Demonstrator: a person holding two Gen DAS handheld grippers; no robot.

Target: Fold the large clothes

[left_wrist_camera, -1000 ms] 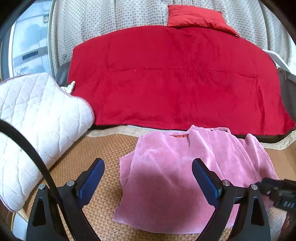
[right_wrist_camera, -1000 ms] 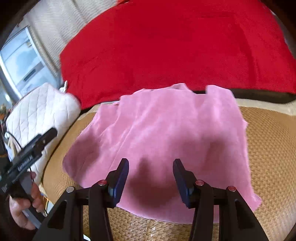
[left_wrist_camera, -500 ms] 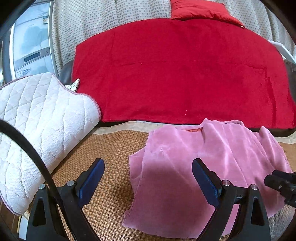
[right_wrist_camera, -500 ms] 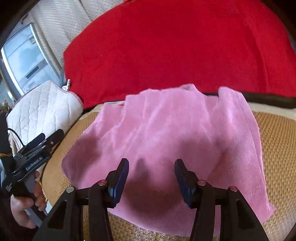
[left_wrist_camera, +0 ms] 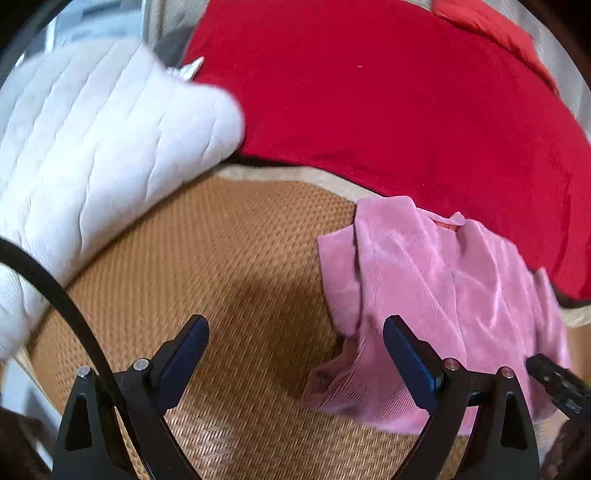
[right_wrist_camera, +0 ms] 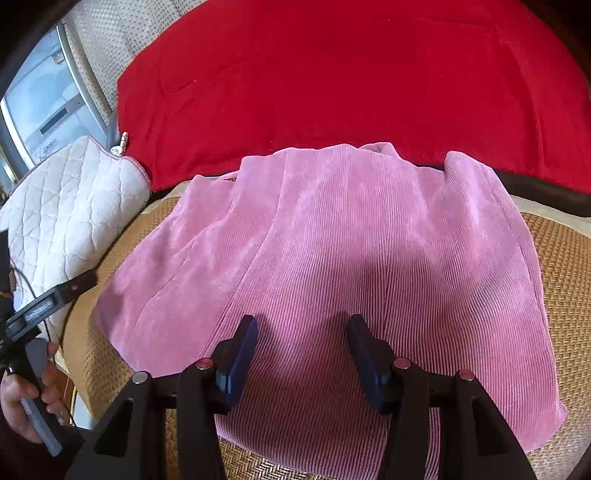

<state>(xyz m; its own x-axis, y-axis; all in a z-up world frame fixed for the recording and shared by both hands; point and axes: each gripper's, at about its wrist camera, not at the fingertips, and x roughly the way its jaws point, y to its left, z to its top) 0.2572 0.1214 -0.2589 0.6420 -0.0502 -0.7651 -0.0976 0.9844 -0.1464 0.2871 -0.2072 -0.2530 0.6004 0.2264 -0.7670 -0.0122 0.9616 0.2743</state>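
A pink corduroy garment [right_wrist_camera: 351, 258] lies partly folded on a woven mat [right_wrist_camera: 561, 258], its far edge against a red blanket. My right gripper [right_wrist_camera: 301, 343] hovers over the garment's near middle, jaws apart, with no cloth pinched between the pads. In the left wrist view the garment [left_wrist_camera: 443, 295] lies to the right. My left gripper [left_wrist_camera: 295, 343] is open over bare mat [left_wrist_camera: 221, 258] beside the garment's left edge, its right finger [left_wrist_camera: 410, 362] over the cloth. A hand [right_wrist_camera: 26, 387] holds the left gripper [right_wrist_camera: 48, 302] at the left border of the right wrist view.
A white quilted cushion [left_wrist_camera: 92, 147] rests on the mat's left side. A red blanket [right_wrist_camera: 351, 74] covers the surface behind, with a red pillow [left_wrist_camera: 491, 29] on it. A glass door [right_wrist_camera: 40, 103] stands at far left. The right gripper's tip [left_wrist_camera: 554, 380] shows at lower right.
My left gripper has swung left and dropped, so the garment now sits to its right and the view is blurred. The right gripper has come slightly closer to the garment.
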